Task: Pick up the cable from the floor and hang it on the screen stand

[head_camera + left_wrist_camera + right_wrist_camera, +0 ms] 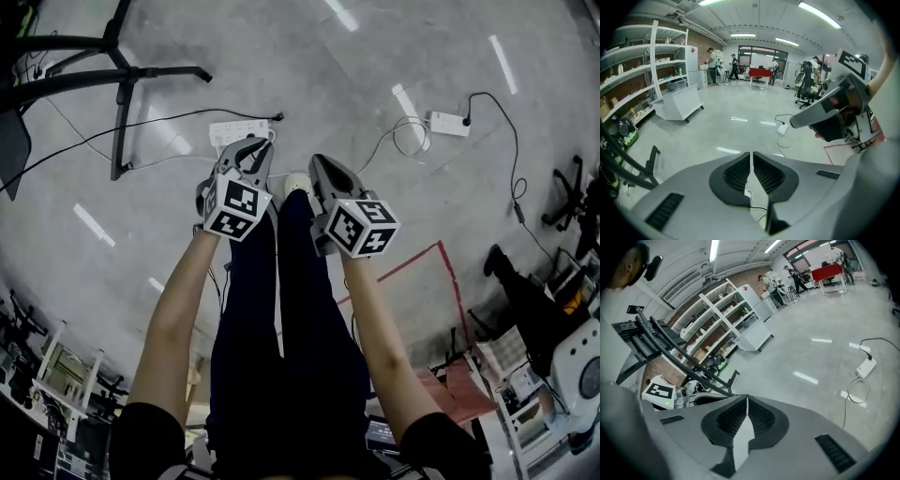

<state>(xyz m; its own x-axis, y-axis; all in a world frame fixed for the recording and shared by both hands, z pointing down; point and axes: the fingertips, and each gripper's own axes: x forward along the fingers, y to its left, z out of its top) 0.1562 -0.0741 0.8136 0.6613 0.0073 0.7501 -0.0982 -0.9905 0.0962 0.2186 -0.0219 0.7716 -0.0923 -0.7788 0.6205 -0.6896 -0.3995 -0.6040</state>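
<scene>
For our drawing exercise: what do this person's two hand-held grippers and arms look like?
Both the left gripper and right gripper have smooth grey plastic shells, black ribbed pads and a white cube with black square markers. The person wears short black sleeves; forearms bare.

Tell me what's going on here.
A person stands holding a gripper in each hand. The left gripper and right gripper are both shut and empty, held out over the floor. A black cable and its power strip lie on the floor, not yet picked up. A black stand is off to the left.
</scene>
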